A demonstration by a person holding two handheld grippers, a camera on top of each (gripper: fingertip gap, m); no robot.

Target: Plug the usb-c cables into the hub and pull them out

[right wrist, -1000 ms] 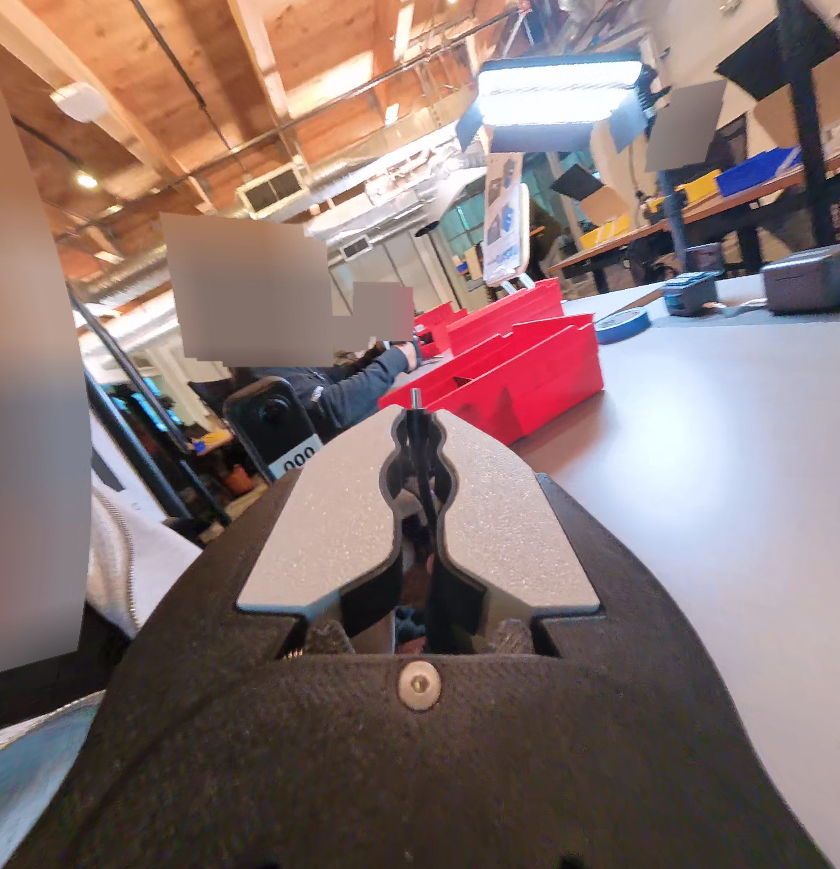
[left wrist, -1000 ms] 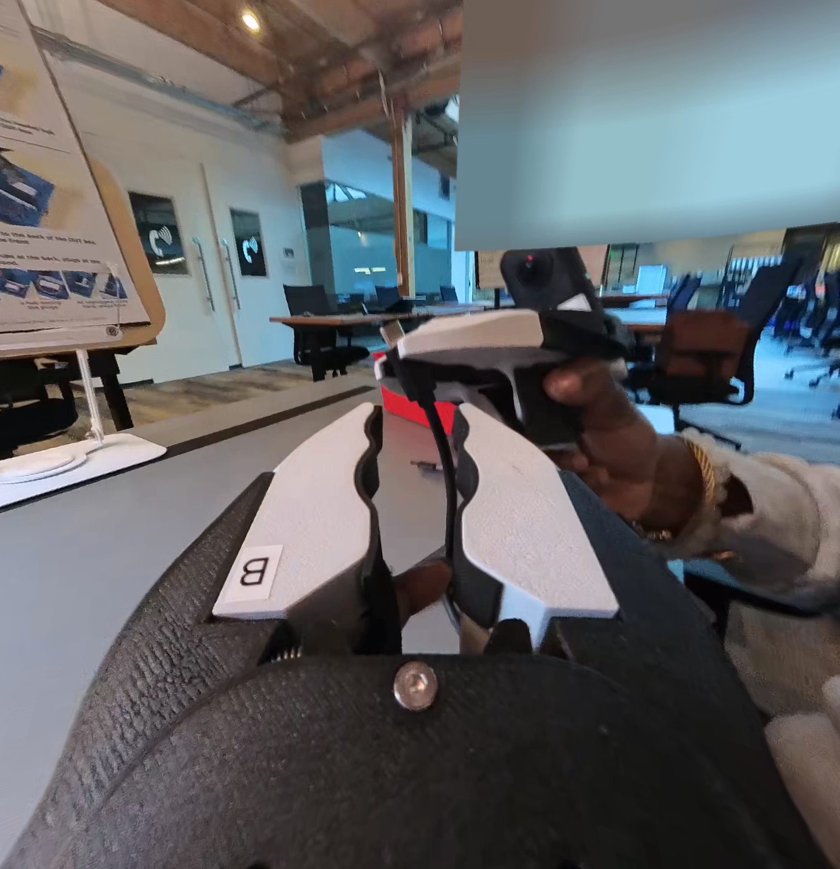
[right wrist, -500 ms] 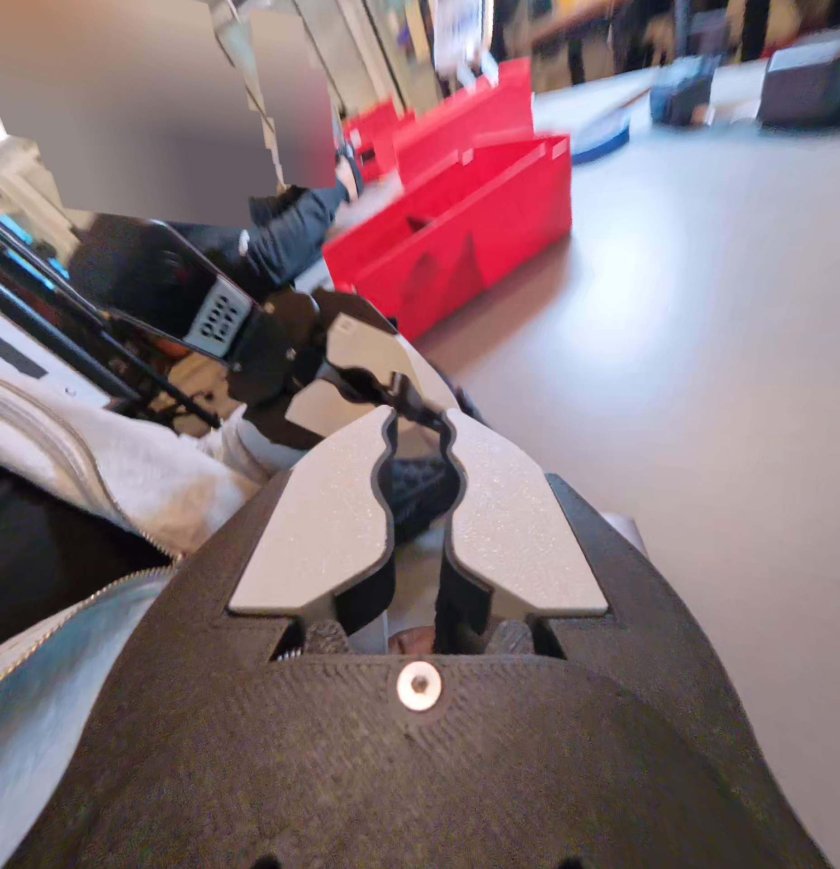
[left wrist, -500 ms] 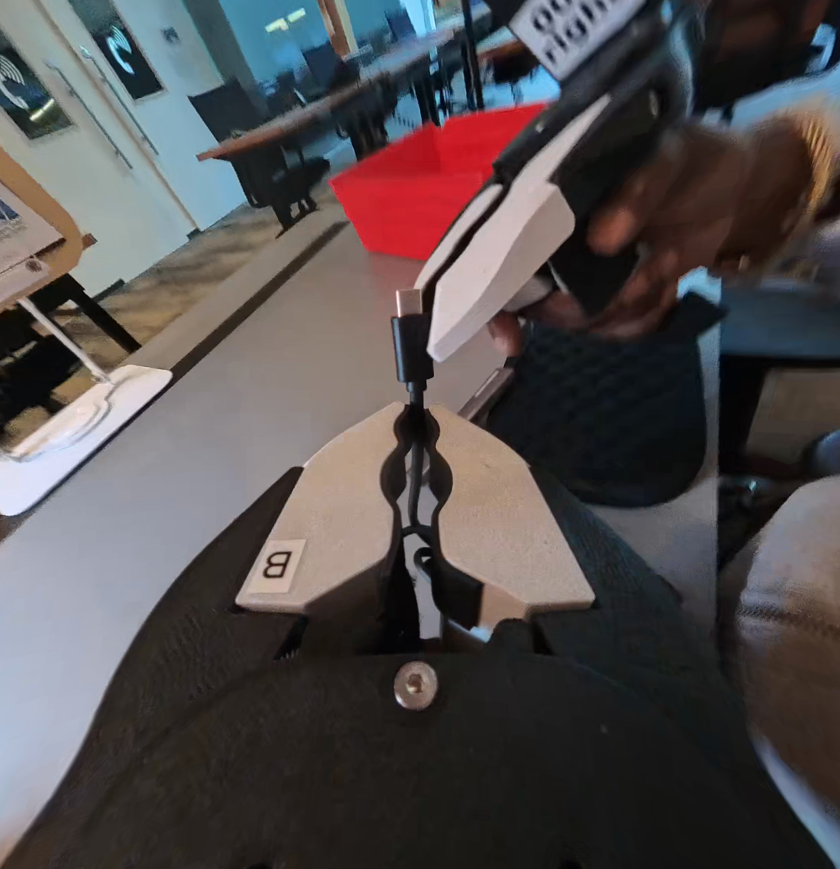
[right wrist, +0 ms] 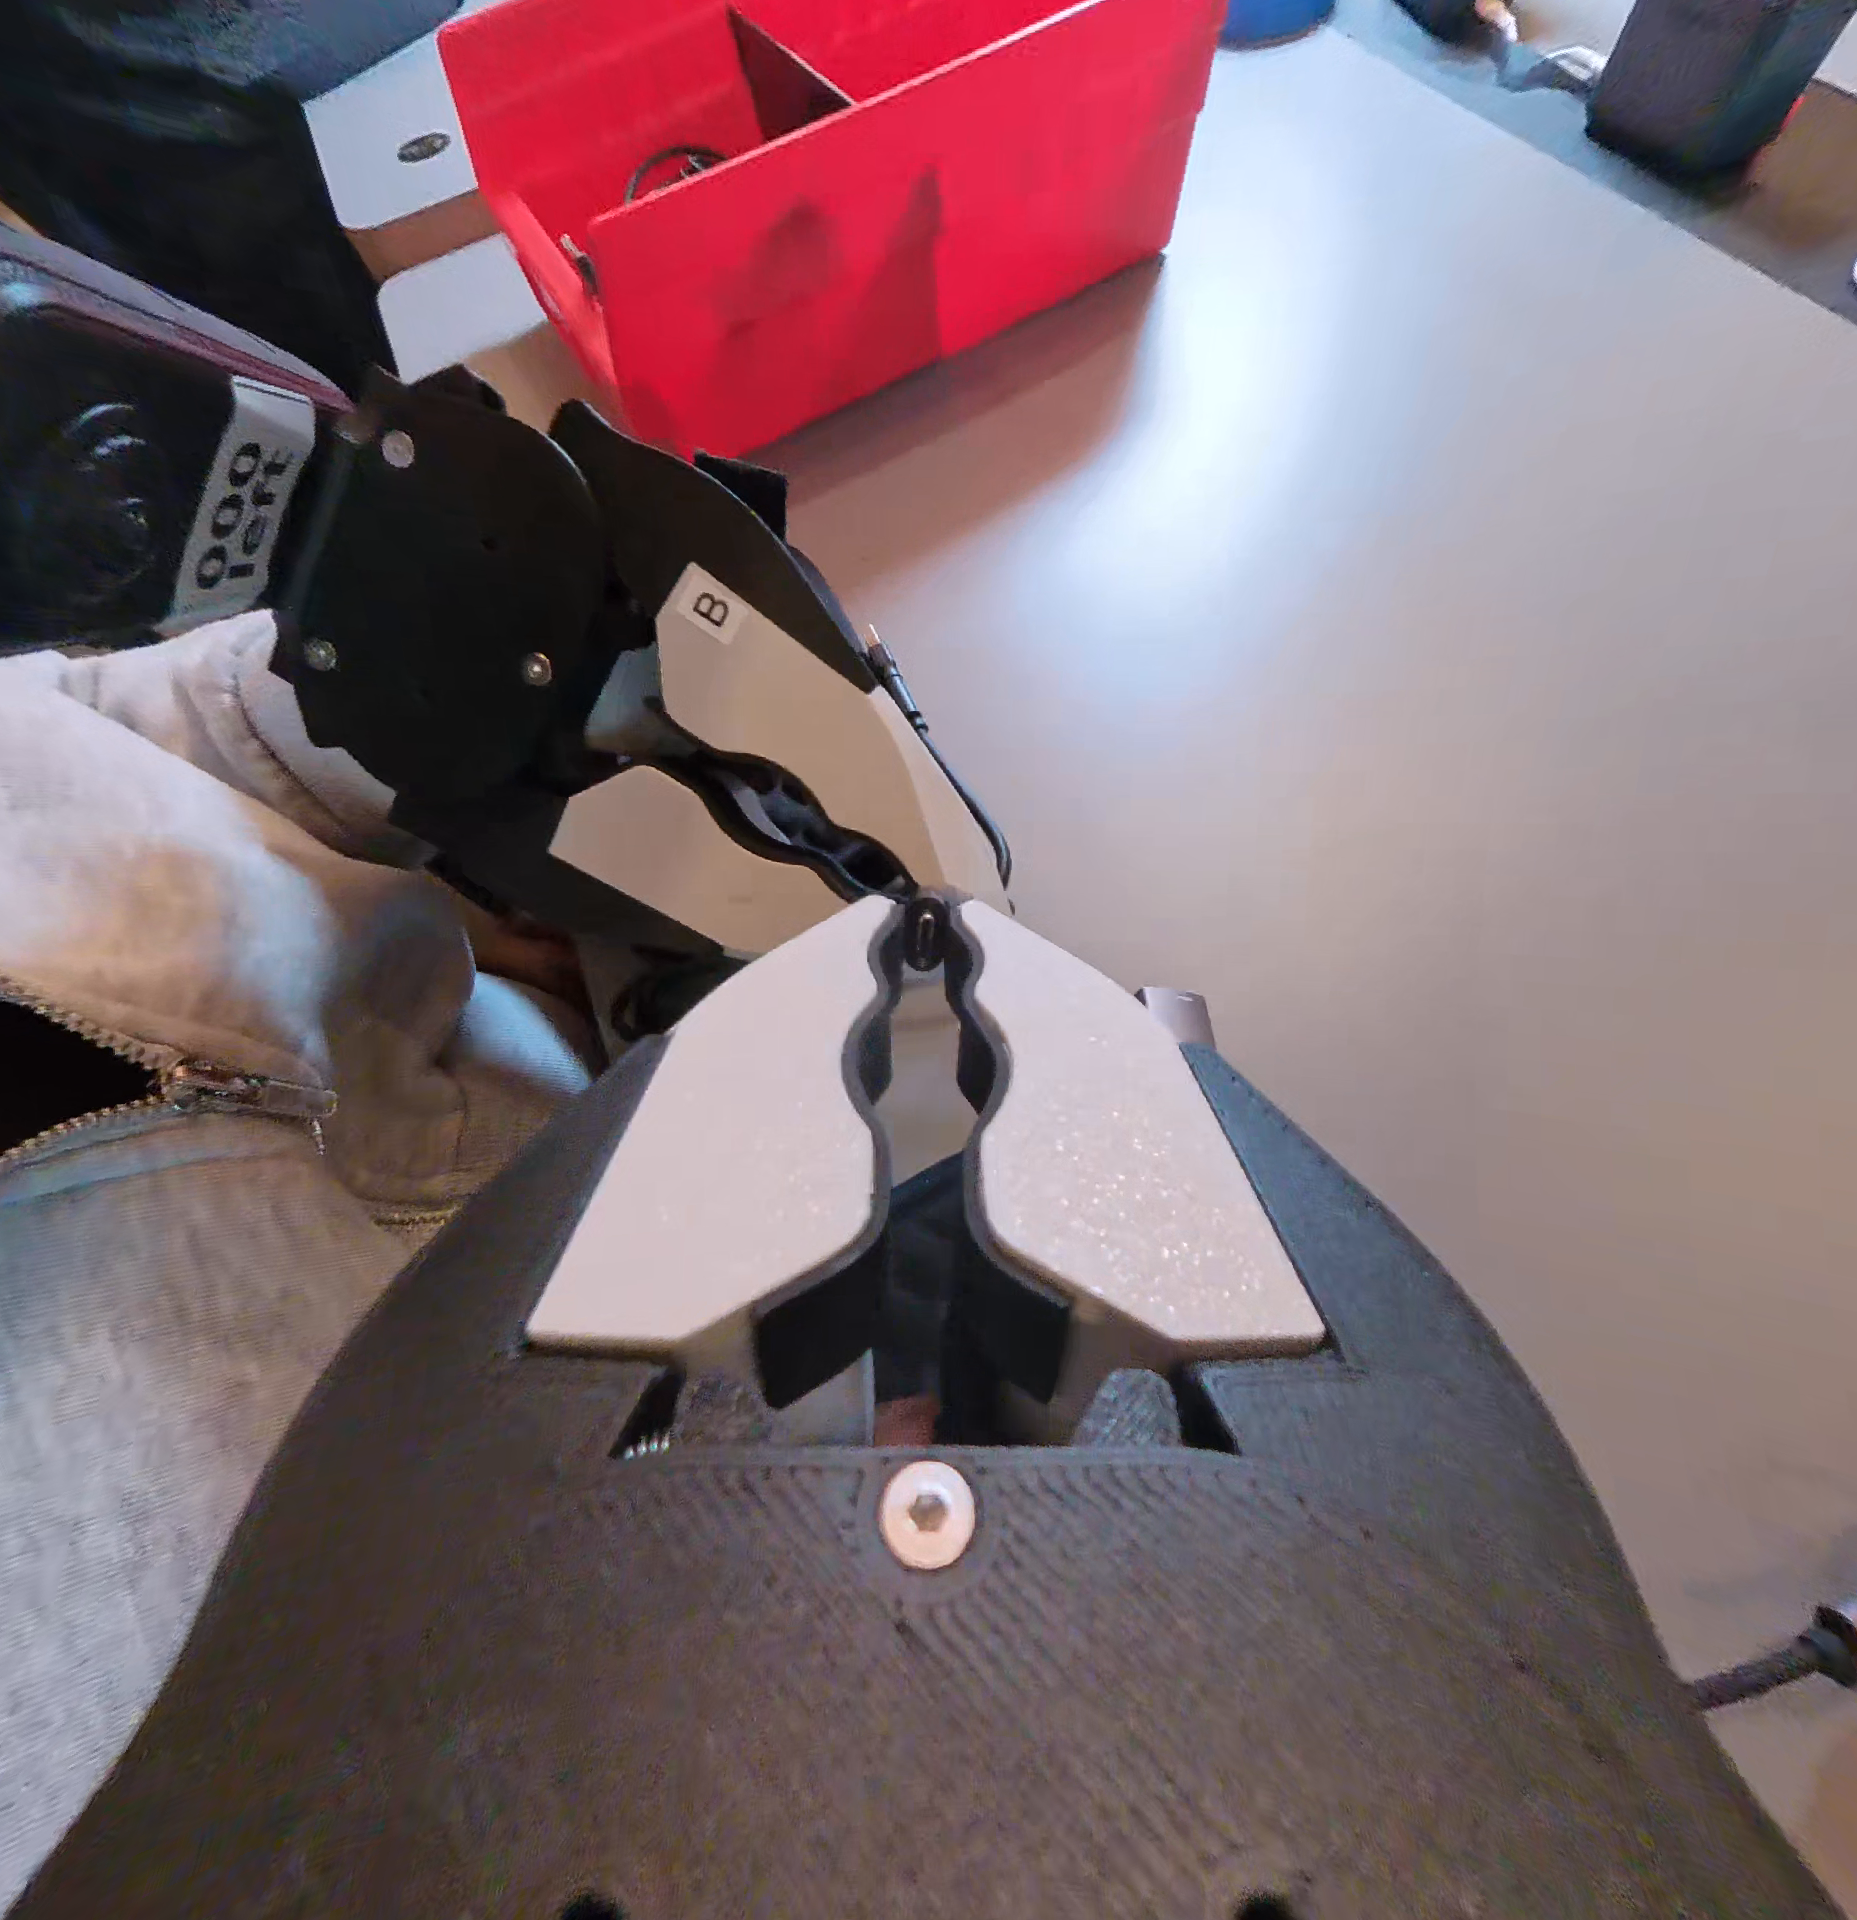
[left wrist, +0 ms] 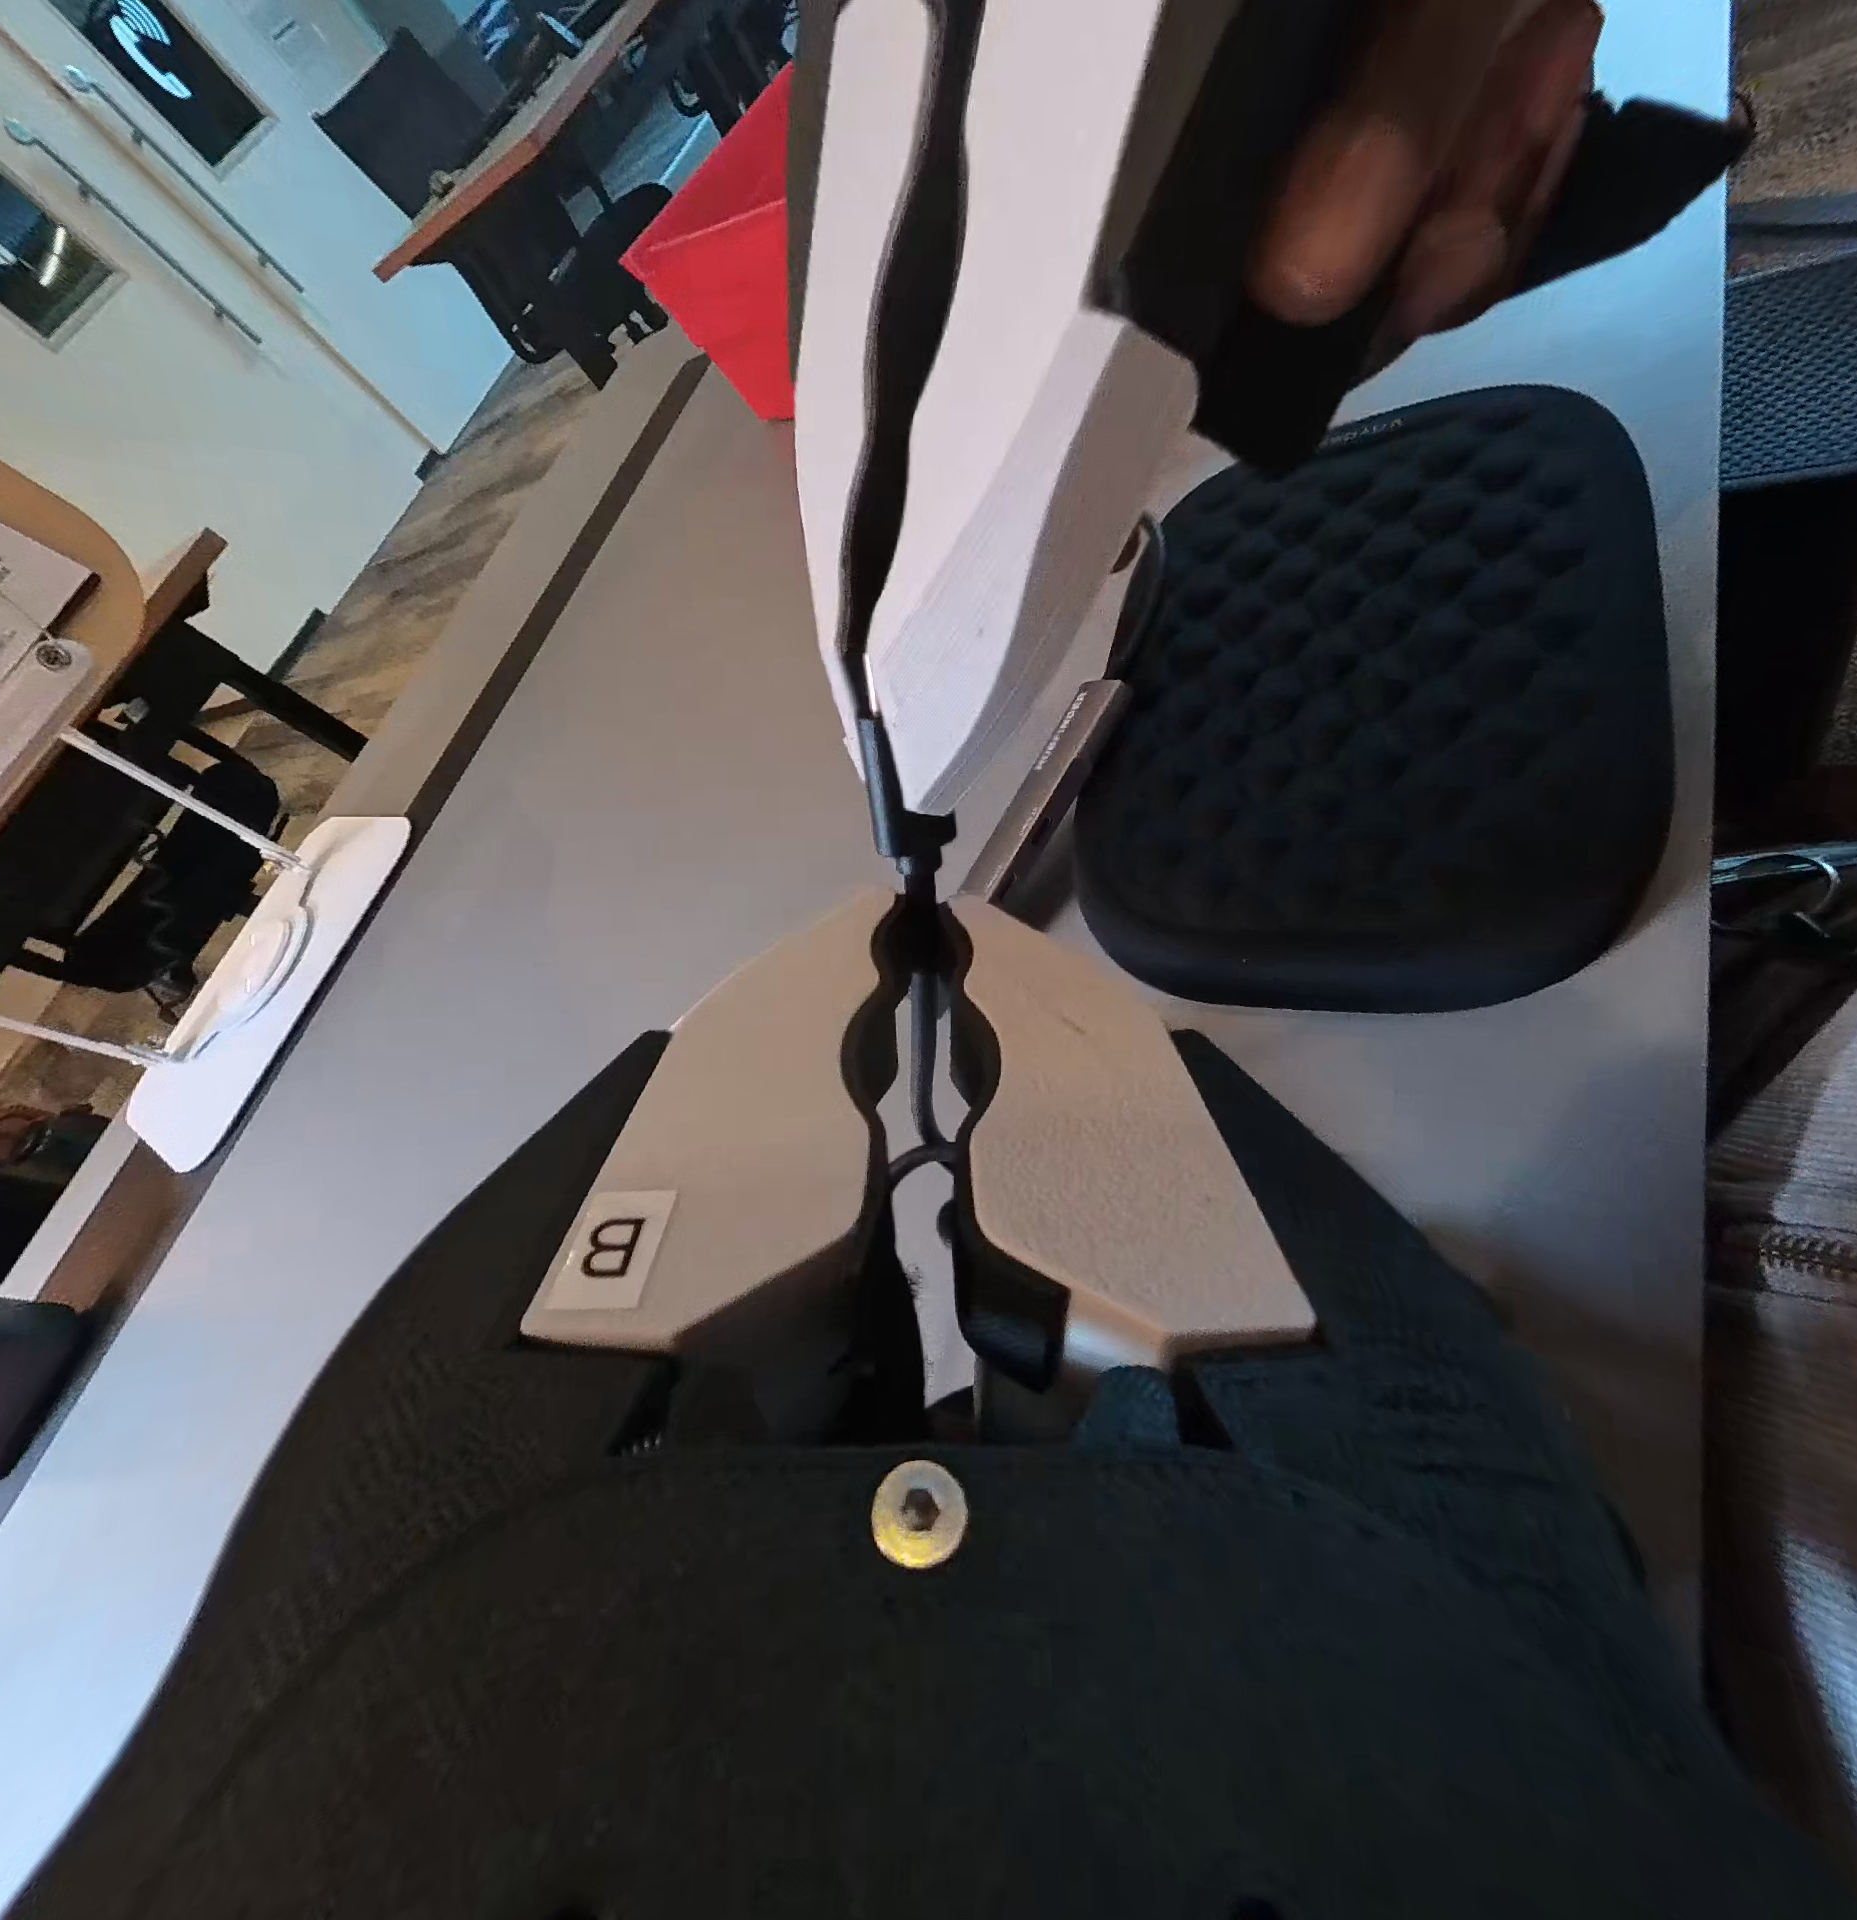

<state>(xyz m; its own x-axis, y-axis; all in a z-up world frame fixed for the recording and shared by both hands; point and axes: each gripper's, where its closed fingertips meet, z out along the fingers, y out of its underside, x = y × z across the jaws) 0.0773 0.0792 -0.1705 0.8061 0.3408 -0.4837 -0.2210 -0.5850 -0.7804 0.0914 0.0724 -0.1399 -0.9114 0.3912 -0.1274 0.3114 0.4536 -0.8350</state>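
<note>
USB-C cable (left wrist: 896, 774) gripped by both closed jaws, grey table (right wrist: 1423, 623), red bin (right wrist: 882, 208), office room behind.

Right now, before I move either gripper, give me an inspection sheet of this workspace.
Surface: smooth grey tabletop, bare in the middle.
Job's things: slim grey metal hub lying beside a black dimpled pad.
Clutter: red plastic divided bin; flat white stand base at the table edge.
Grippers: left gripper, jaws shut on the cable; right gripper, jaws shut on its plug.
Cables: thin black usb-c cable with black plug, held off the table; dark braided cable at the near right.
Surroundings: office desks and black chairs.
</note>
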